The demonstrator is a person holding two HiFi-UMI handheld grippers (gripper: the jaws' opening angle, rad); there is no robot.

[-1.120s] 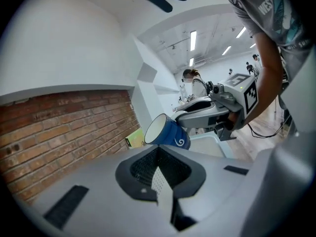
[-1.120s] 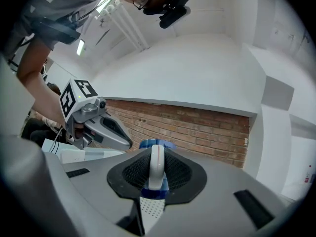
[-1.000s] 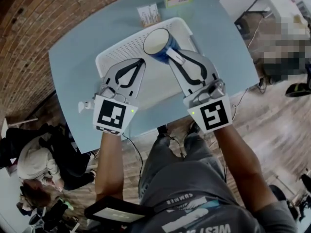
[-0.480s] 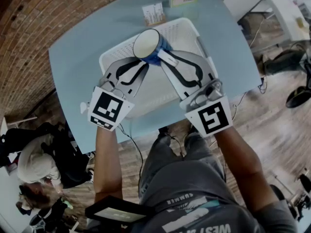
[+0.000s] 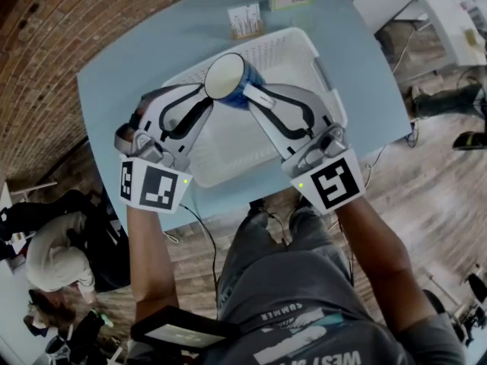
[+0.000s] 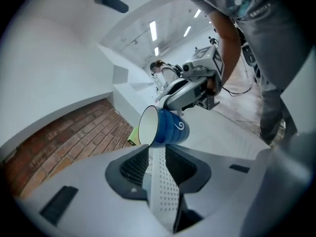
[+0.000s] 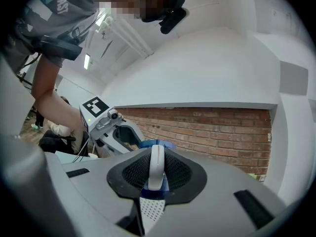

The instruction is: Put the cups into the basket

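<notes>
The right tool (image 5: 255,96) is clamped on the white handle of the blue cup (image 5: 227,77) and carries it in the air over the far half of the white basket (image 5: 326,90), which stands on the pale blue bench (image 5: 144,59). The cup lies on its side. Its long axis runs from about 10 o'clock, where the white mouth faces, to 4 o'clock, where the handle meets the right tool. It touches neither the basket floor nor its walls.

The left tool (image 5: 199,101) reaches in from 8 o'clock, its tips just beside the cup's rim. Its jaws stand a little apart with nothing between them; only the perforated basket shows through the gap. The right hand alone has the cup, so the lowering looks like its job: straight down into the basket, well inside the rim.

Compared with a second ago, the cup has travelled toward 9 o'clock, from over the basket's right part to nearer its middle. The left tool has rolled, so its marker cube now faces more toward 7 o'clock, and its tips have closed in on the cup.
</notes>
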